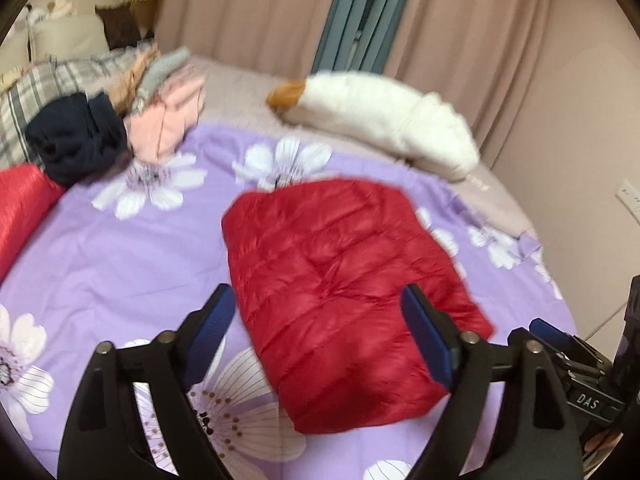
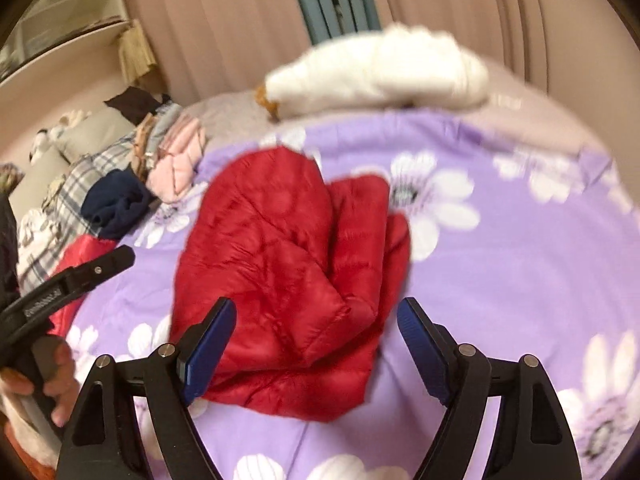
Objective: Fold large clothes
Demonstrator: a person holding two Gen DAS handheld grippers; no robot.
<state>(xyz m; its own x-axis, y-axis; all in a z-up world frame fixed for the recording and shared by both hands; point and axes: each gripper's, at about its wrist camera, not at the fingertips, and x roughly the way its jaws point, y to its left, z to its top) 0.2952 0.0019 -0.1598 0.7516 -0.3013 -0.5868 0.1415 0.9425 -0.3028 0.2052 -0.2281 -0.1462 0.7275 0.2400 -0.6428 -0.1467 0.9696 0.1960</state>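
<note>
Left gripper point(image 1: 316, 300) black with blue pads, jaws wide apart, nothing between them, angled downward. Right gripper point(image 2: 316, 312) same build, jaws spread, empty. Person's left hand point(image 2: 56, 376) grips its handle.

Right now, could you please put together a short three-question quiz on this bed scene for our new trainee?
1. True or false: the left gripper is clamped on the red puffer jacket.
2. What lies at the far edge of the bed, beyond the purple floral sheet? A) a white plush toy B) a laptop C) a pair of shoes
3. In a word, is the red jacket spread flat or folded?

Key:
1. False. Both it and the right gripper are open above the jacket, with nothing between the pads.
2. A, the white plush toy.
3. Folded, into a compact bundle.
</note>
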